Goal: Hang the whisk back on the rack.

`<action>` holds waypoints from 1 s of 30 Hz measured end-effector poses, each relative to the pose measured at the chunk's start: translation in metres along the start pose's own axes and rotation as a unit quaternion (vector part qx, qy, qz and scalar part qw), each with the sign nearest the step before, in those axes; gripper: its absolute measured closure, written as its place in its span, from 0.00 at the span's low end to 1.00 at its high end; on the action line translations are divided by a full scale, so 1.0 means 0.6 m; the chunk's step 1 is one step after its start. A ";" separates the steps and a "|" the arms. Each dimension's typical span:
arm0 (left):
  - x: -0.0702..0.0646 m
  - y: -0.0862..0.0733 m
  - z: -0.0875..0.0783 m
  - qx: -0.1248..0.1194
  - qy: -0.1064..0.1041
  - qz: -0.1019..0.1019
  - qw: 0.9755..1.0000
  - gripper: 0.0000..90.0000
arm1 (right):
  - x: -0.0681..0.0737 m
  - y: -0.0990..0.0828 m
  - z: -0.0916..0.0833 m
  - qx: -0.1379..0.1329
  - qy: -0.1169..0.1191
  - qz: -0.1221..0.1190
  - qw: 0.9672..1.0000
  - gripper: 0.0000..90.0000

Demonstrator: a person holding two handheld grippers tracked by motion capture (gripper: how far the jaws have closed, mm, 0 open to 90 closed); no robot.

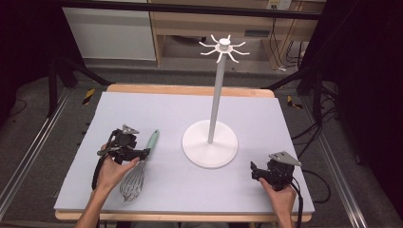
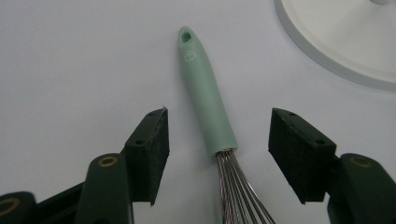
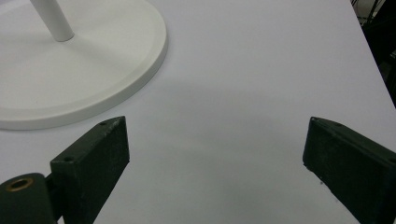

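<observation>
High view: the whisk [image 1: 139, 164] lies at lower left of the grey mat [image 1: 142, 109], handle pointing up-frame, wires toward the near edge. The left gripper [image 1: 142, 153] sits over it; the right gripper [image 1: 254, 170] rests low right, near the mat's right edge, with open mat between the two.

Left gripper view: the jaws stand apart either side of the green handle's lower end — neither pad touches it.

Right gripper view: the jaws are spread wide over bare mat, the white stand [image 3: 79, 70] at upper left.
</observation>
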State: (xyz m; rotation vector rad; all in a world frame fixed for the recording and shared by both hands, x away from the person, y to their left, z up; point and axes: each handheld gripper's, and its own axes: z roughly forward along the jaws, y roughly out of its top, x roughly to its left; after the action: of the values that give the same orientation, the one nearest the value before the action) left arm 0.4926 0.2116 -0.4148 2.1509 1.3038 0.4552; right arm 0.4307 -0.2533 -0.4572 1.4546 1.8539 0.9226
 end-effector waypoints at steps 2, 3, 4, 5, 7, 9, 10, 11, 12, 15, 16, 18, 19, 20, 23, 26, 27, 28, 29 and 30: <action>-0.001 0.001 0.005 0.006 -0.001 -0.003 1.000 0.44 | 0.000 0.000 0.000 0.001 0.000 0.000 1.000 0.08; -0.001 0.001 0.007 0.009 -0.001 -0.004 1.000 0.45 | 0.001 0.000 0.001 0.001 -0.001 -0.001 1.000 0.09; -0.001 0.003 0.008 0.013 -0.002 -0.002 1.000 0.46 | 0.001 0.000 0.000 0.002 -0.001 -0.002 1.000 0.09; -0.002 0.004 0.010 0.017 -0.003 -0.003 1.000 0.47 | 0.001 0.000 0.001 0.001 -0.001 -0.002 1.000 0.09; -0.003 0.005 0.012 0.021 -0.005 -0.004 1.000 0.49 | 0.002 0.000 0.000 0.002 -0.001 -0.003 1.000 0.09; -0.004 0.006 0.014 0.027 -0.003 -0.003 1.000 0.50 | 0.002 0.000 0.000 0.002 -0.001 -0.003 1.000 0.09; -0.004 0.006 0.016 0.030 -0.002 -0.003 1.000 0.51 | 0.002 0.000 0.000 0.002 -0.001 -0.003 1.000 0.09; -0.003 0.007 0.017 0.032 -0.003 -0.004 0.999 0.51 | 0.002 0.000 0.000 0.002 0.000 -0.002 1.000 0.09; -0.003 0.007 0.019 0.033 -0.004 -0.006 0.999 0.52 | 0.002 0.000 0.000 0.003 0.000 -0.003 1.000 0.09; -0.005 0.008 0.025 0.042 -0.007 -0.006 0.999 0.54 | 0.002 0.000 0.000 0.003 0.001 -0.002 1.000 0.09; -0.006 0.008 0.027 0.046 -0.007 -0.005 0.999 0.54 | 0.002 0.000 0.000 0.003 0.001 -0.003 1.000 0.09; -0.006 0.009 0.033 0.055 -0.004 -0.004 0.998 0.55 | 0.002 0.000 0.001 0.004 0.002 -0.004 1.000 0.09; -0.006 0.010 0.035 0.061 -0.004 -0.006 0.998 0.56 | 0.002 0.000 0.001 0.004 0.002 -0.004 1.000 0.09; -0.006 0.010 0.037 0.065 -0.004 -0.005 0.998 0.57 | 0.002 0.000 0.001 0.004 0.003 -0.004 1.000 0.09; -0.005 0.010 0.047 0.078 -0.005 -0.005 0.997 0.59 | 0.002 0.000 0.002 0.005 0.004 -0.005 1.000 0.09; -0.003 0.011 0.055 0.090 -0.006 -0.004 0.996 0.61 | 0.002 0.000 0.003 0.006 0.005 -0.004 1.000 0.09; -0.003 0.011 0.058 0.089 -0.007 -0.009 0.996 0.62 | 0.002 0.000 0.002 0.006 0.004 -0.004 1.000 0.09; -0.002 0.012 0.061 0.095 -0.009 -0.010 0.995 0.63 | 0.002 0.000 0.002 0.006 0.005 -0.002 1.000 0.09; -0.002 0.012 0.063 0.099 -0.011 -0.011 0.995 0.64 | 0.002 0.000 0.001 0.005 0.005 -0.001 1.000 0.09; -0.001 0.012 0.068 0.104 -0.012 -0.014 0.994 0.65 | 0.002 0.000 0.001 0.005 0.005 -0.001 1.000 0.09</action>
State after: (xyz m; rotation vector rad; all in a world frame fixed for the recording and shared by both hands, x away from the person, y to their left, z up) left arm 0.5200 0.1964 -0.4416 2.2962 1.4192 0.2936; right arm 0.4307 -0.2520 -0.4575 1.4559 1.8696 0.9228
